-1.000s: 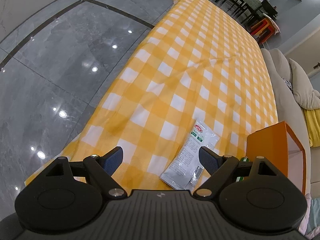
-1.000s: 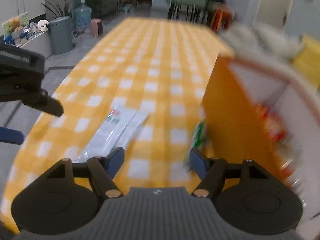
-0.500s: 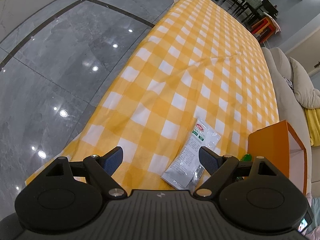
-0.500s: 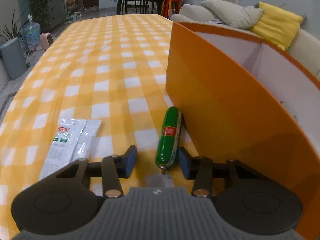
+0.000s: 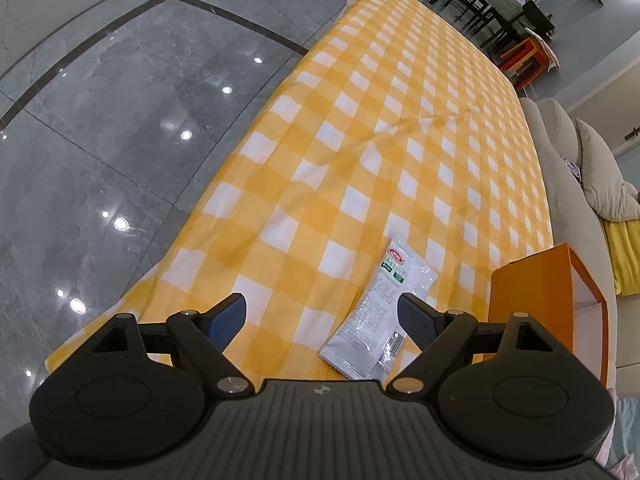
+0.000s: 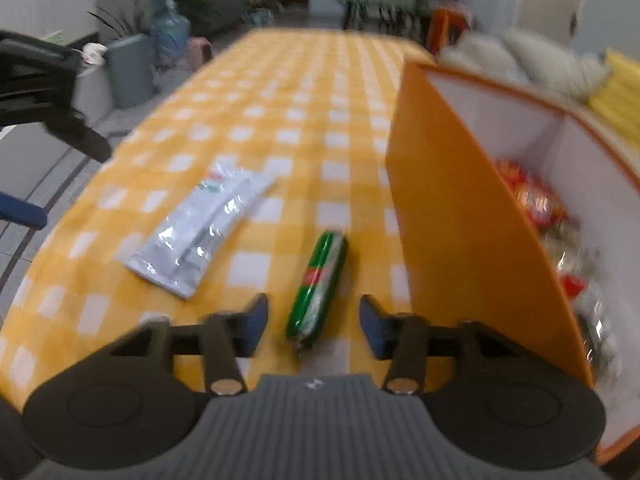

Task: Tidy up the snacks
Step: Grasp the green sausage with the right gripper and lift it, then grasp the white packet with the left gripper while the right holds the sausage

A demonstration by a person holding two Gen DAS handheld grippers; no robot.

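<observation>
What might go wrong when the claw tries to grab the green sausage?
The green sausage is round and lies close to the orange box, so the open right gripper may bump the box wall or roll the sausage away. This view is also blurry, which suggests fast motion, so the grab might miss. The silver packet lies near the table edge and might get nudged off.

In the right wrist view a sausage stick (image 6: pixel 318 284) lies on the tablecloth (image 6: pixel 288 92) at lower centre, a flat packet (image 6: pixel 200 236) left of it and apart, a box (image 6: pixel 472 216) just to its right. Snack packs (image 6: pixel 536 200) sit inside the box (blurred). In the left wrist view the packet (image 5: pixel 380 308) lies lower right, the box (image 5: pixel 532 304) at the right edge.
</observation>
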